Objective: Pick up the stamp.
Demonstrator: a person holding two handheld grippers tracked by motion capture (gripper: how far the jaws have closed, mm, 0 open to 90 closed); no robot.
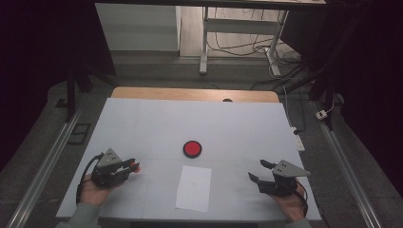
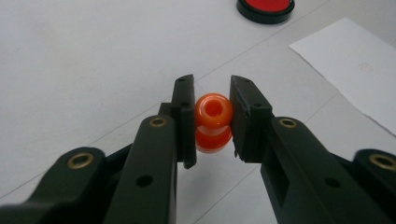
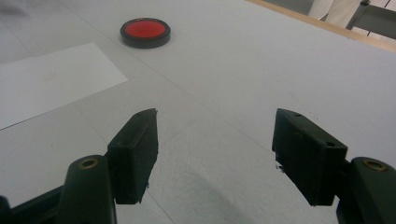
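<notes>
At the near left of the white table point(image 1: 142, 118), the left gripper point(image 1: 134, 166) is clamped on a small orange stamp-like piece point(image 2: 213, 122) — a glossy knob with a rounded, ring-shaped top and a waist below it. In the left gripper view the two black jaws press against its sides, and it sits upright between them, just above the table top. From the high view the orange piece point(image 1: 135, 166) shows as a small bright spot at the gripper's tip, pointing right toward the middle of the table.

A round red pad in a black rim point(image 1: 192, 149) lies near the table's centre, well apart from the held piece and farther away than it. Just on the near side of the pad lies a white sheet of paper point(image 1: 194, 188), flat, with its long side running near to far.

At the near right, the right gripper point(image 1: 260, 171) rests in the person's hand with its jaws wide apart and nothing between them — in the right gripper view bare table shows in the gap point(image 3: 215, 154). Its tips point left, toward the paper, but stay clear of it.
</notes>
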